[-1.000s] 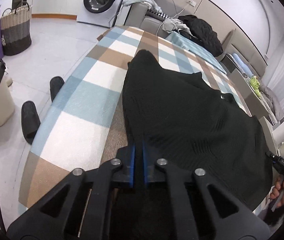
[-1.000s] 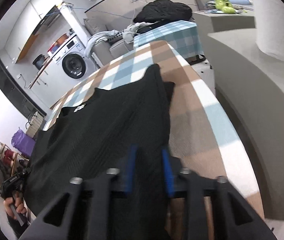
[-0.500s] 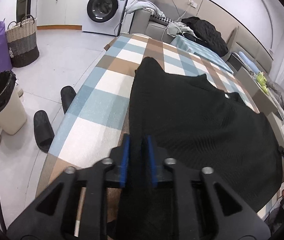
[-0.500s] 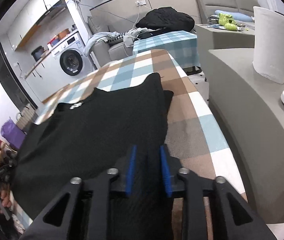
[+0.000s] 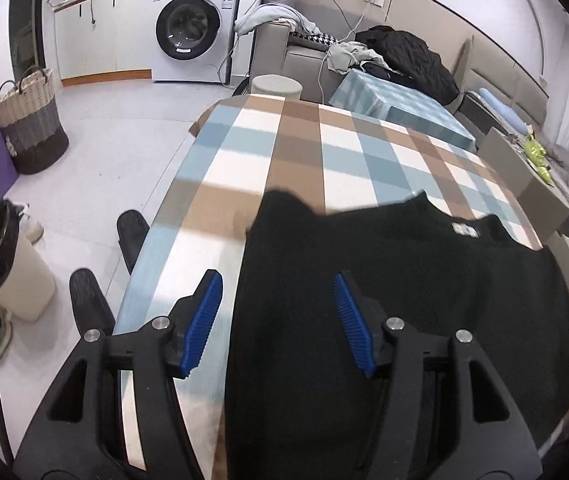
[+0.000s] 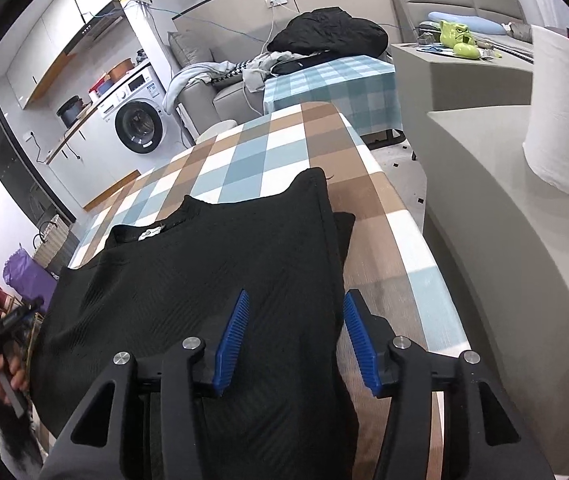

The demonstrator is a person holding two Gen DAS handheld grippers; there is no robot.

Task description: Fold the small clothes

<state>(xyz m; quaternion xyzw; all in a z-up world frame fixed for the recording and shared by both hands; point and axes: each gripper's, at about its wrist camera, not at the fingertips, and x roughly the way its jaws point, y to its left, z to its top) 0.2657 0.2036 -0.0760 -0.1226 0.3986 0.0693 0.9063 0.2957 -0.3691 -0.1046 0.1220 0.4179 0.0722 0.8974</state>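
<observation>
A black knit top [image 5: 384, 280] lies flat on the checked tablecloth [image 5: 284, 148], neck label away from me. My left gripper [image 5: 278, 316] is open, its blue fingers straddling the garment's left edge near the hem. In the right wrist view the same top [image 6: 212, 272] shows with its folded right side. My right gripper [image 6: 296, 336] is open over the garment's right edge. Neither gripper holds the cloth.
A grey counter [image 6: 504, 208] with a paper towel roll [image 6: 564, 112] stands right of the table. On the floor at the left are slippers [image 5: 88, 300], a bin [image 5: 8, 268] and a woven basket [image 5: 32, 120]. A washing machine [image 5: 192, 28] and sofa stand behind.
Both grippers have opened and let go of the black top, which they gripped at the hem before. The top now lies flat, and both grippers have risen a little.
</observation>
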